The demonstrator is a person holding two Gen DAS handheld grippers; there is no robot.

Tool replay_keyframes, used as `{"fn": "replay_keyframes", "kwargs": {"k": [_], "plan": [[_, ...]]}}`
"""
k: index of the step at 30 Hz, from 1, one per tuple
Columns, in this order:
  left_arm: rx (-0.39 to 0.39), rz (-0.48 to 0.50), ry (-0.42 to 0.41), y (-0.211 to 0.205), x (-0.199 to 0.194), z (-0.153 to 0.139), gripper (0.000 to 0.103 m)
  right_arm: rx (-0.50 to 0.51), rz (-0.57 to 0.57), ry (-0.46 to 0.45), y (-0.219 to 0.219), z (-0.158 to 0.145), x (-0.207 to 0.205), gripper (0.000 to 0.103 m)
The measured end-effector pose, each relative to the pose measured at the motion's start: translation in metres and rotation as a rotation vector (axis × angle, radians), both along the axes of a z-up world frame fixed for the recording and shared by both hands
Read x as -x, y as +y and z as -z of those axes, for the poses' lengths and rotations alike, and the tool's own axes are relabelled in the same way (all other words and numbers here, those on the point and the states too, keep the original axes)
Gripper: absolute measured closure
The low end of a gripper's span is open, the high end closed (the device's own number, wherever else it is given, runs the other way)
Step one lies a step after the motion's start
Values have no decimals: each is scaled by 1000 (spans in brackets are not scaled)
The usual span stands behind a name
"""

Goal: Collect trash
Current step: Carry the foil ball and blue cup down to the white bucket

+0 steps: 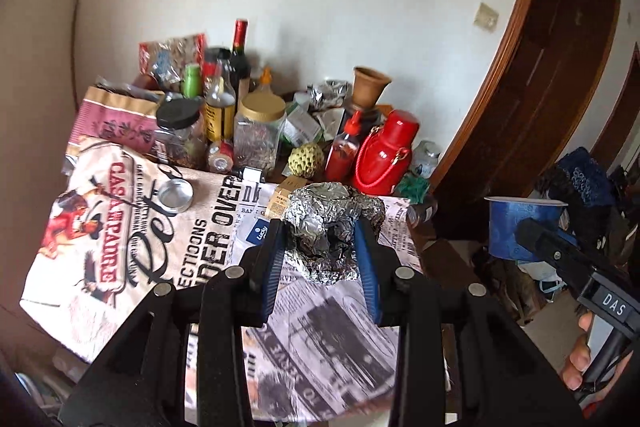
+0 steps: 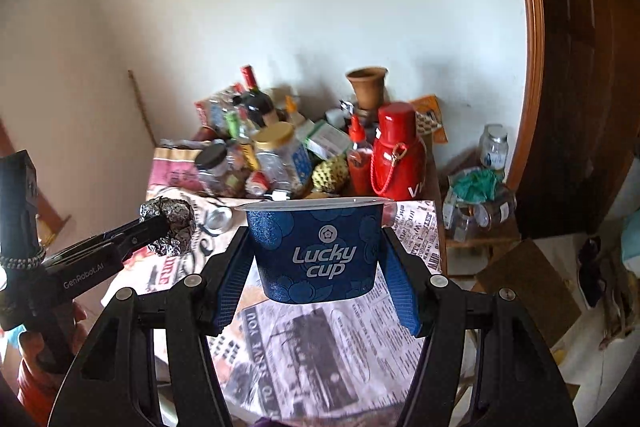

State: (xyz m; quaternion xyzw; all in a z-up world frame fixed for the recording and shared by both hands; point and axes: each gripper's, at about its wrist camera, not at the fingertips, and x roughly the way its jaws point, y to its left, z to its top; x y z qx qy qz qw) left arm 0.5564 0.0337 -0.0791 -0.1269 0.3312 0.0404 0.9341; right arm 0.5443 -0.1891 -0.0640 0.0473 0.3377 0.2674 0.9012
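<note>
Table [image 1: 340, 359], covered in newsprint-pattern cloth, filled the lower centre of both views; its far end, mid-frame against the wall, was crowded with jars and bottles, a red flask [image 1: 384, 155] and a clay pot [image 1: 370, 85].

Right gripper [image 2: 318, 259] sat lower centre of the right wrist view, its blue pads pressed on either flank of a blue Lucky cup tub [image 2: 316, 251], held upright and clear of the cloth. Left gripper [image 1: 320, 247], lower centre of the left wrist view, was clamped on a crumpled foil ball [image 1: 330, 231], which bulged above and below the pads, also off the table.

Both trash items were thus in hand. No bin was visible in either view.

Risks, judged:
- Tub: walls taper downward and the grip is on smooth sides below the rim; a tilt or jolt could let it slip down out of the jaws. Contents unseen, so a spill cannot be ruled out.
- Foil: soft and crushable; it may deform under load, loosen the hold and drop.
- The two grippers sit close side by side; a swing could knock one load against the other.
- Small open tin [image 1: 176, 193], left of centre, sat on the cloth near the foil's path and could be clipped.
</note>
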Motion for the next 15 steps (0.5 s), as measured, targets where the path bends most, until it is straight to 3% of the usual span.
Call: {"fn": "replay_keyframes", "kwargs": {"k": [8,15], "plan": [[-47,-12,-61,-12,73,-32,68,-51,-17,-92,-8,-31,57,44],[-43,59,-111,-2,128,-43,69,-57,36,-124,4,-38,111,44]]}}
